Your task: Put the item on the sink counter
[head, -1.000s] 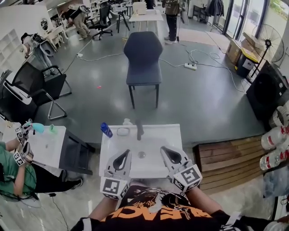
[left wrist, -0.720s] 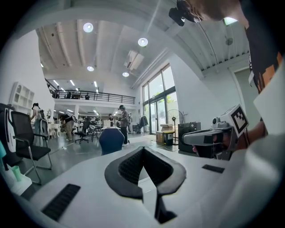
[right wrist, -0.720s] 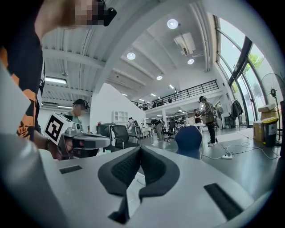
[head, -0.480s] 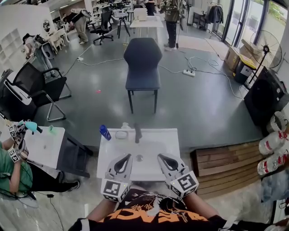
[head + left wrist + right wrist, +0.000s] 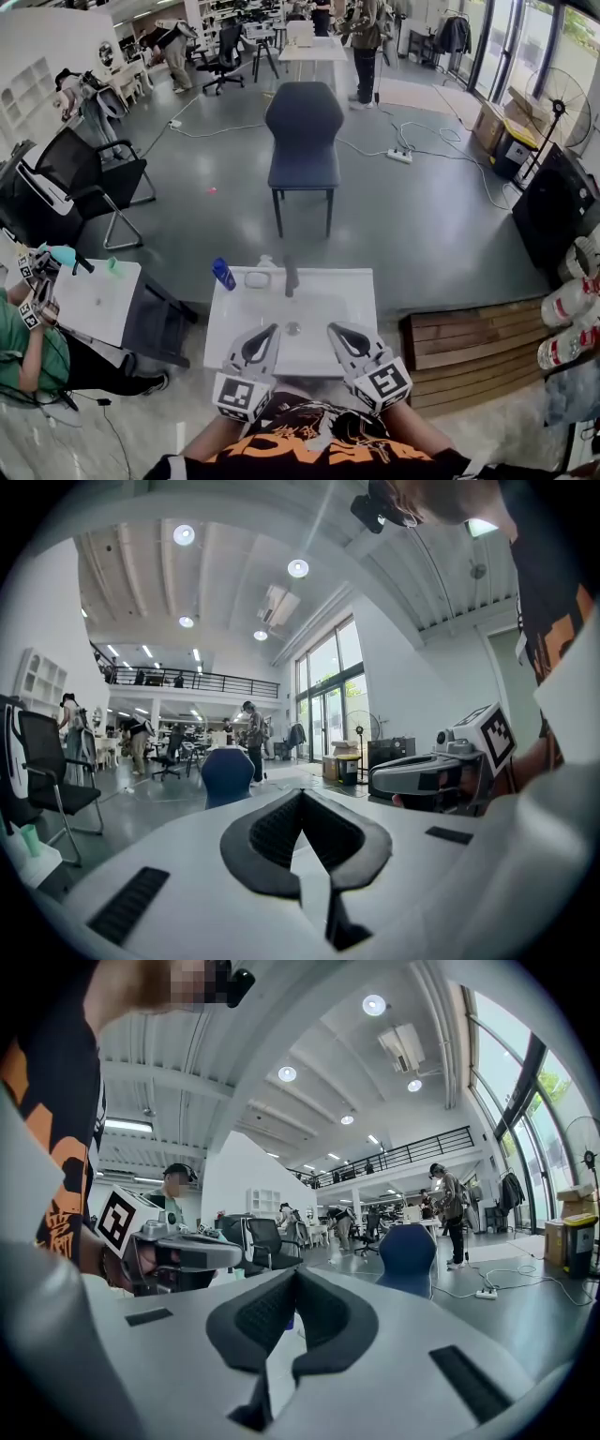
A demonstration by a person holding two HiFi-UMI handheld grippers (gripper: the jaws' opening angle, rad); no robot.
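The white sink counter lies just in front of me, with a dark faucet at its back edge and a drain in the basin. A blue bottle stands at the counter's back left corner, next to a small soap dish. My left gripper and my right gripper hover side by side over the near part of the basin. Both point away from me, with jaws shut and nothing between them. Each gripper also shows in the other's view: the right gripper, the left gripper.
A dark blue chair stands on the floor beyond the sink. A wooden pallet lies to the right. At the left is a small white table, where a person in green holds other grippers. A black office chair stands behind it.
Both grippers have sunk slightly toward the near edge of the sink. Their jaws look the same. The person at the left table has shifted their hands.
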